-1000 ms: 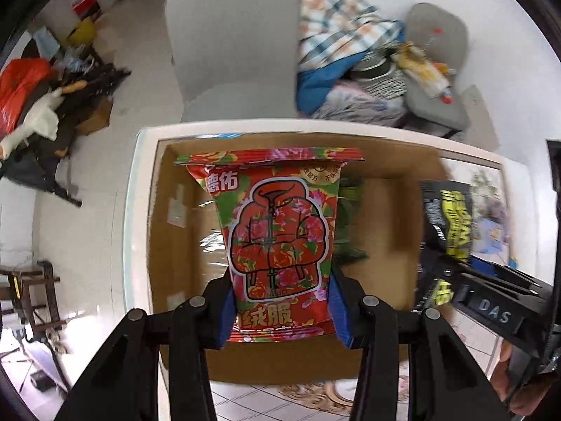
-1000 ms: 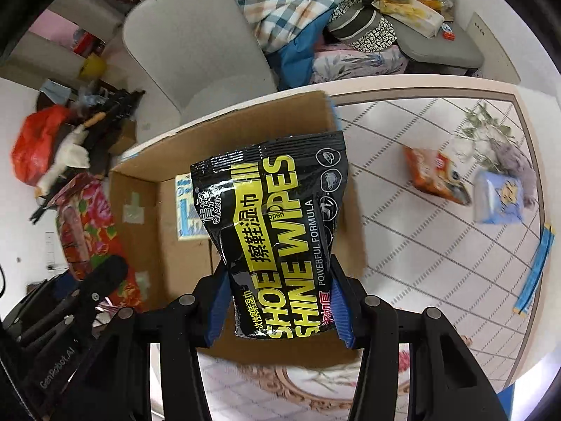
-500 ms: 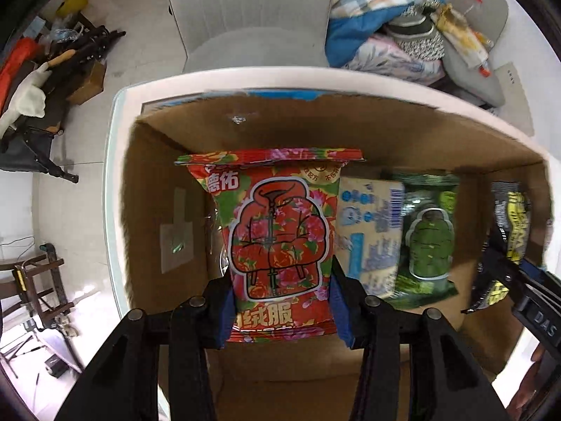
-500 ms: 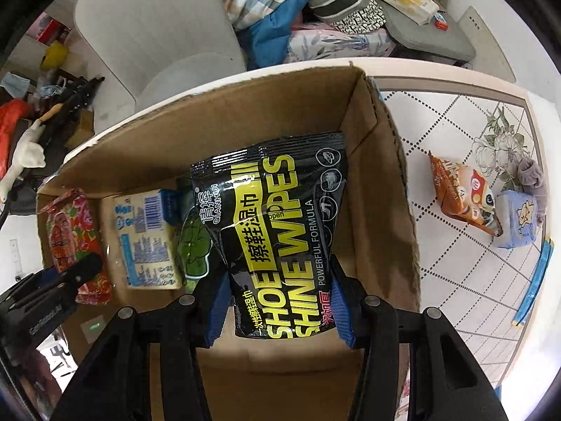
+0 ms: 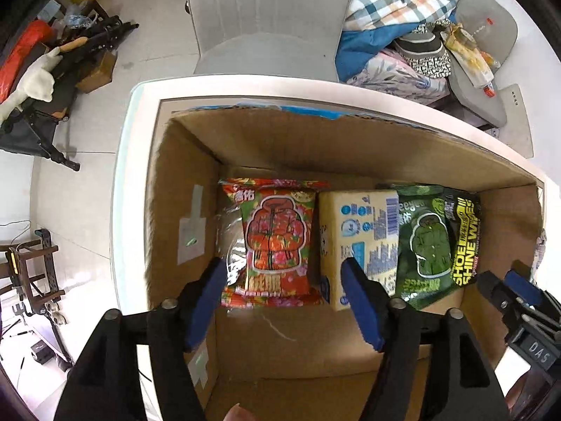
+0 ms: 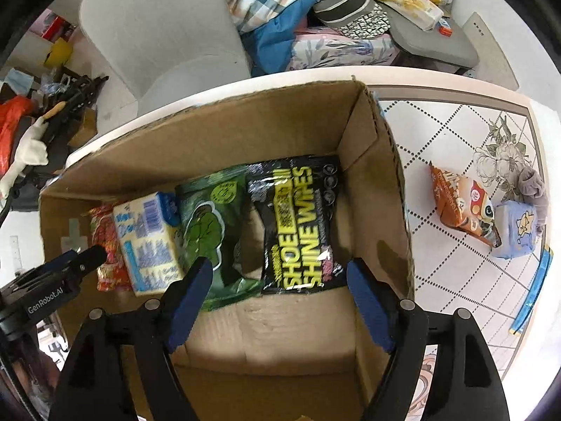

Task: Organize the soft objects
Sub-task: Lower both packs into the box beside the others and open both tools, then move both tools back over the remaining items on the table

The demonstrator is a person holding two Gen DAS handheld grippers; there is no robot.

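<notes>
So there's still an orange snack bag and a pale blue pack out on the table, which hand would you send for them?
Probably the right gripper: the orange snack bag and pale blue pack lie just past the cardboard box wall on its side, and its opening jaws hold nothing.

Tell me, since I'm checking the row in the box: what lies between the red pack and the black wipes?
Two packs: a pale yellow one, then a green one, side by side. The left wrist view shows it best.
</notes>
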